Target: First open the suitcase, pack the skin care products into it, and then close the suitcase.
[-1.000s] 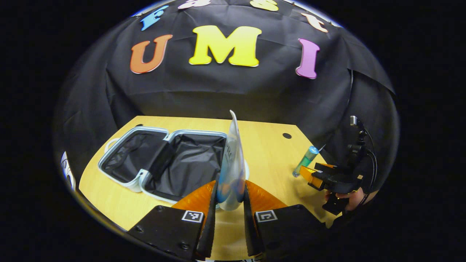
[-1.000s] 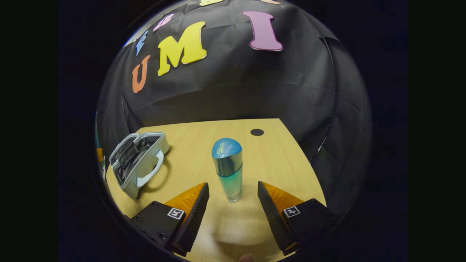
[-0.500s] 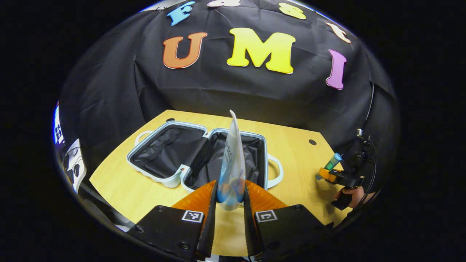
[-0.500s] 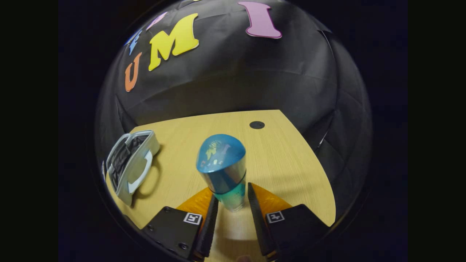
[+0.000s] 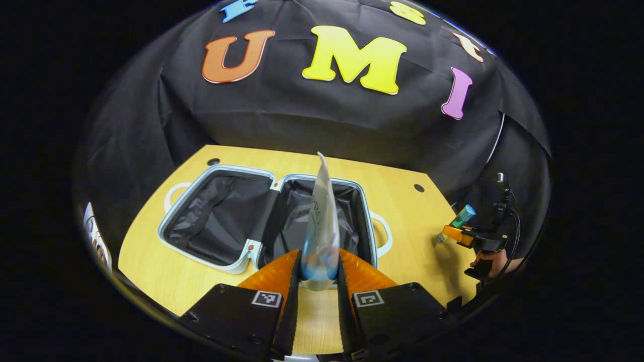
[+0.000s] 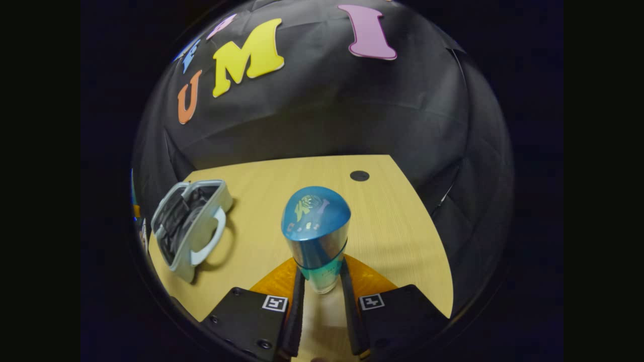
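Observation:
A small pale blue suitcase lies open flat on the wooden table, its two black-lined halves bare; in the right gripper view the suitcase sits at the far left. My left gripper is shut on a white and blue squeeze tube, held upright just in front of the right half of the case. My right gripper is shut on a teal bottle with a blue domed cap, upright above the table. The left gripper view also has that gripper with the bottle at the right, held by a hand.
The wooden table has round cable holes near its back edge. The black cloth wall stands close behind the table. A white carry handle sticks out of the suitcase's right side.
The left gripper carried the tube closer over the suitcase's right half. The right gripper closed around the teal bottle a second ago and now holds it slightly higher.

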Demonstrator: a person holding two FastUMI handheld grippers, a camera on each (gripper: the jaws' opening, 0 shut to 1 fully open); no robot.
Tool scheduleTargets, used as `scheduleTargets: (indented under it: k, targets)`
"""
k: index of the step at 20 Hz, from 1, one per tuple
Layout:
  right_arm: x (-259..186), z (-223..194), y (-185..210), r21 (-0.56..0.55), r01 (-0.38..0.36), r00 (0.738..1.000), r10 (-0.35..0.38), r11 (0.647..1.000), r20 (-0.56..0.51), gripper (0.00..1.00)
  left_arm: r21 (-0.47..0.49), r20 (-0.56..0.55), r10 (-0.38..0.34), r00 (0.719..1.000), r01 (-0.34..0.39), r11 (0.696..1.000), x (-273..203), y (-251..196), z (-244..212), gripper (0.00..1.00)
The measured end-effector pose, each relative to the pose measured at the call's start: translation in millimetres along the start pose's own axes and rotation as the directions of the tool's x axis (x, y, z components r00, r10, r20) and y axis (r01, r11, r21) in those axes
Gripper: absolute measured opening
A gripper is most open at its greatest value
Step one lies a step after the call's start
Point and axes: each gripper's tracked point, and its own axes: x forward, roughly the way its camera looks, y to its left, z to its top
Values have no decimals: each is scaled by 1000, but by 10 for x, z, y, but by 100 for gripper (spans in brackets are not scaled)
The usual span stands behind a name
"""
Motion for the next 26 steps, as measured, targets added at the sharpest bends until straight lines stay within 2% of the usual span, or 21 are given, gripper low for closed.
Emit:
scheduleTargets:
  k: [1,4,8,12,16,18,22,26]
  targets:
    - [-156,66,32,5,-15,1000,15,1000,10,35,9,-37,-37,999,37,999,67,2,4,38]
    - [-583,216,136,17,-54,998,53,998,37,33,65,-177,-85,980,98,993,301,129,-24,37]
    - [-1042,303,245,60,-89,995,86,994,53,35,53,-353,-127,927,156,986,731,293,-87,37]
    - [-1399,294,258,105,-99,994,93,990,57,34,23,-518,-161,840,202,979,1144,428,-224,36]
    - [-1598,186,196,202,-103,995,98,974,34,32,61,-672,-116,731,210,976,1416,653,-459,37]
    - [-1666,135,133,200,-85,996,80,976,34,35,84,-713,-90,695,213,973,1508,705,-508,37]
    - [-1736,49,44,225,-51,999,49,973,13,35,66,-783,-78,617,208,976,1661,677,-669,36]
    - [-1811,100,2,212,-41,999,37,977,24,35,69,-829,-42,558,177,982,1735,673,-789,36]
